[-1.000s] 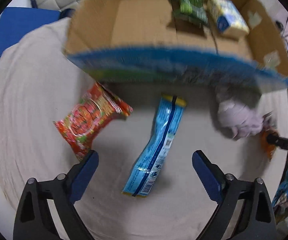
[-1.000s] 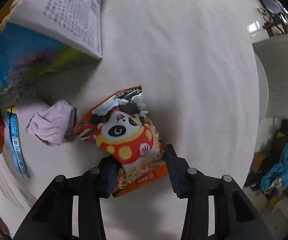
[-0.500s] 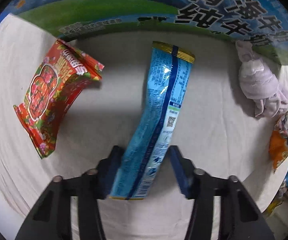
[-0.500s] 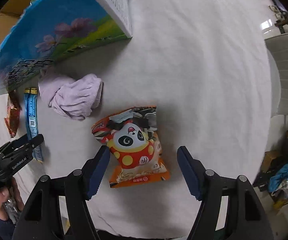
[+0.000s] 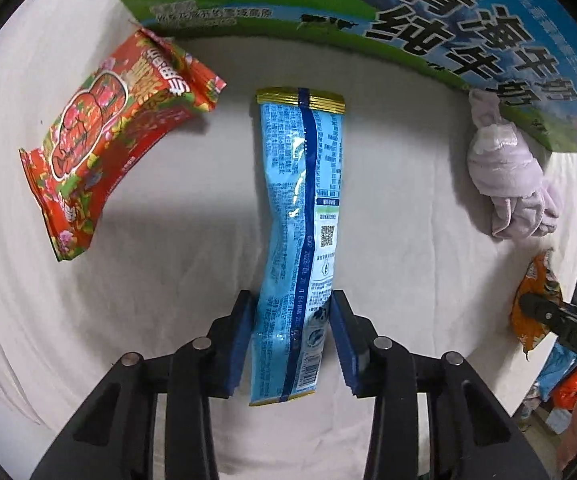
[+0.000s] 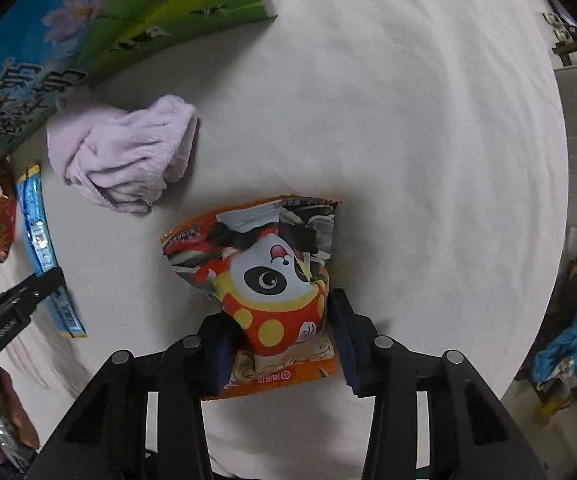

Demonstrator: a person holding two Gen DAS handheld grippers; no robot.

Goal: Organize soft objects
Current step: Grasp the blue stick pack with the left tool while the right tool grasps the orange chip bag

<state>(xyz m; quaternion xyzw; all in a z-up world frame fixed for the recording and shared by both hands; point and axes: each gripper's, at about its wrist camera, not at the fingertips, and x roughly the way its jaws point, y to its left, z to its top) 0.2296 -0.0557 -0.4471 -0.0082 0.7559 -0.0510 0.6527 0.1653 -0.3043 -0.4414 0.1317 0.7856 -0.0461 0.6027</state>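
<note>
My jaws on both sides are closed down to the width of a packet. The left gripper [image 5: 291,334] pinches the lower part of the long blue packet [image 5: 302,216], and the right gripper [image 6: 284,338] squeezes the bottom of the orange panda snack bag [image 6: 266,280]; each bag still lies on the table.

The table [image 6: 408,140], under a pale cloth, fills both views. Next in size is the printed carton [image 5: 408,12]: the left view reads its big black characters and blue-green side, while the right view shows the same side with purple flowers and the carton's corner [image 6: 266,12]. The lilac towel [image 6: 128,156] is bunched against the carton's foot, between the two bags. Only the left view shows the red snack bag [image 5: 104,136] whole, lying tilted beside the blue packet; from the right it is a sliver [image 6: 2,216] at the edge. Only the right view shows the panda face; from the left that bag is an orange scrap [image 5: 534,300] behind my other gripper's black finger.

Half a second ago the right jaws stood wide on either side of the panda bag; now they press it. The left jaws were already at the blue packet and have closed further in on it.
</note>
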